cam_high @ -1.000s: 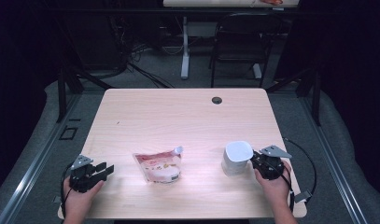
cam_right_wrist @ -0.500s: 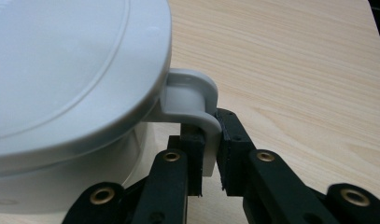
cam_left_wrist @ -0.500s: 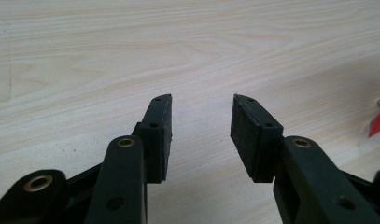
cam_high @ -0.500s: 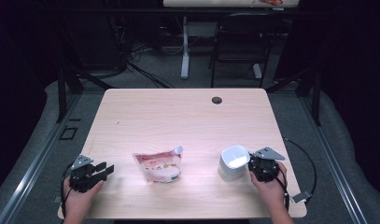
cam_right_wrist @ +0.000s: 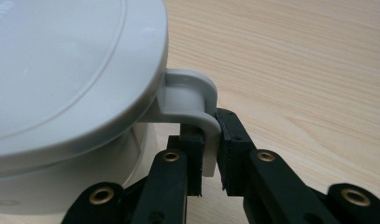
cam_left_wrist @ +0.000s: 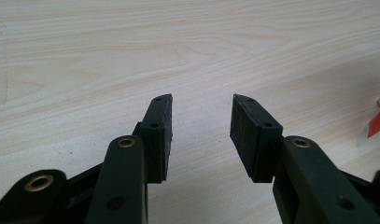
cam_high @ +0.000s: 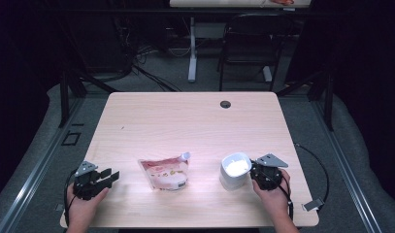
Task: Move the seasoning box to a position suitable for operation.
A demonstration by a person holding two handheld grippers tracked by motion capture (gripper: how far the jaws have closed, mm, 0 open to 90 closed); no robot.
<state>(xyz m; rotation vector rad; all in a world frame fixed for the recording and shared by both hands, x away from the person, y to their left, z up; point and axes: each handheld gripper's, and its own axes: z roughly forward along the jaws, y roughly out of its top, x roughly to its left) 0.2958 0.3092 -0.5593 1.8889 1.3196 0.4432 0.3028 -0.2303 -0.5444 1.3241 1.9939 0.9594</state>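
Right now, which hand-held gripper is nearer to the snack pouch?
The left. The left hand-held gripper sits open on the table just left of the pouch; the right hand-held gripper is farther off, clamped on the white cup's handle beyond the cup.

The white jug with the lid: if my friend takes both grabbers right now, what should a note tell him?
Right gripper: shut on the handle of the white jug, lid on, standing at the table's near right.
Left gripper: open, holding nothing, low over bare wood at the near left.
Snack pouch: lies flat between the two, untouched.
Done: jug gripped.
Left: probably opening the pouch and jug; handle the jug gently.
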